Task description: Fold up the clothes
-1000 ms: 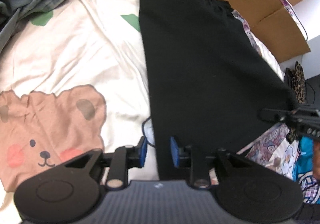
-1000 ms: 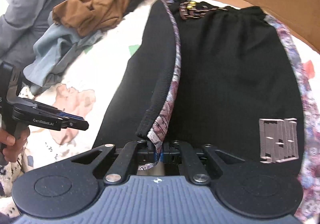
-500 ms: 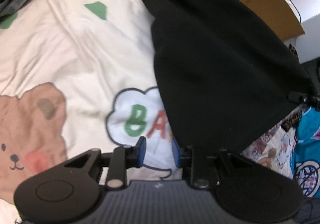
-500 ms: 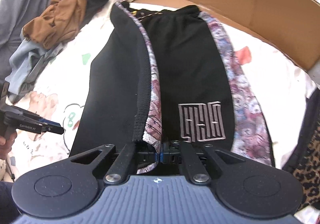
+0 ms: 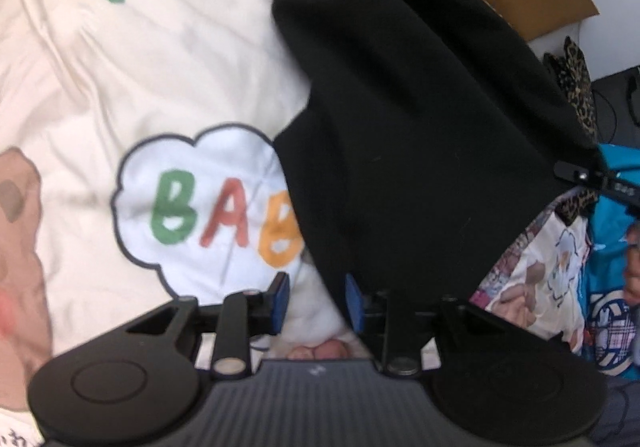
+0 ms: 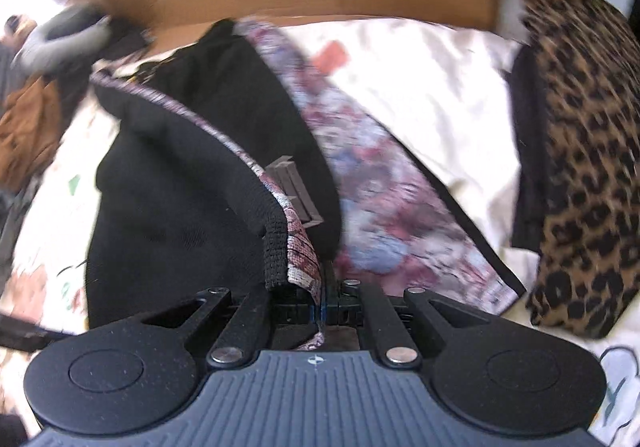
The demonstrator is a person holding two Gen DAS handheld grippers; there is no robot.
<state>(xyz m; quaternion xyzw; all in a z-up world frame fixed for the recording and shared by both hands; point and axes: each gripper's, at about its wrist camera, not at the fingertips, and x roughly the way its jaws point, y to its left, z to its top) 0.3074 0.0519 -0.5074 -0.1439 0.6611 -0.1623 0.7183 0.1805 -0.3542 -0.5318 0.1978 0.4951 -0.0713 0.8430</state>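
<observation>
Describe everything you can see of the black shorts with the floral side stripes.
The black shorts look like a soft knit, with purple-pink floral bands down the sides, a ribbed hem and a grey geometric logo, partly hidden. They lie on the cream cartoon-print sheet, one leg lifted and being folded over the other. The right gripper is shut on the hem corner. The left gripper is open, the shorts' edge beside its right finger; whether they touch is unclear.

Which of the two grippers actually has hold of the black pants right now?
The right gripper: its jaws are shut on the black pants' hem. The left gripper stands open, with only their edge between its blue pads.
</observation>
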